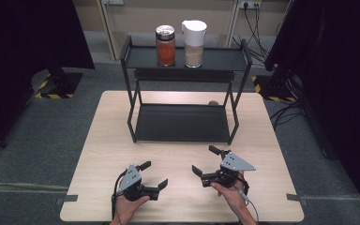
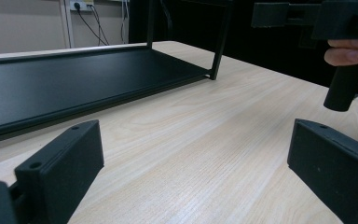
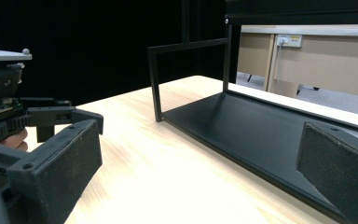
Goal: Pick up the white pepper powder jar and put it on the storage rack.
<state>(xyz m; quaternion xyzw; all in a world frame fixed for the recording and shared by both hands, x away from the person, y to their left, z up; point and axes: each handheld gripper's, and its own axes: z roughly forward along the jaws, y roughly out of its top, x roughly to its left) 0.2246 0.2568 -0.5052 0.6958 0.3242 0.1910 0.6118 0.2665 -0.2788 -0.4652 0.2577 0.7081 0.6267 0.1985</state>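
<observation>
Both my tongs spread wide, empty: left gripper (image 1: 153, 175), right gripper (image 1: 205, 161) resting low over table (image 1: 98, 154). Nothing grasped; red-filled jar (image 1: 165, 46), white-lidded jar (image 1: 194, 43) stood untouched atop rack (image 1: 130, 50). All work left.

Black grippers (image 1: 153, 174), grey three-cornered plates (image 1: 236, 161)

2 jars (image 1: 165, 46) (image 1: 194, 43) stand on the rack's (image 1: 183, 123) top shelf, at the table's (image 1: 262, 140) far edge.
</observation>
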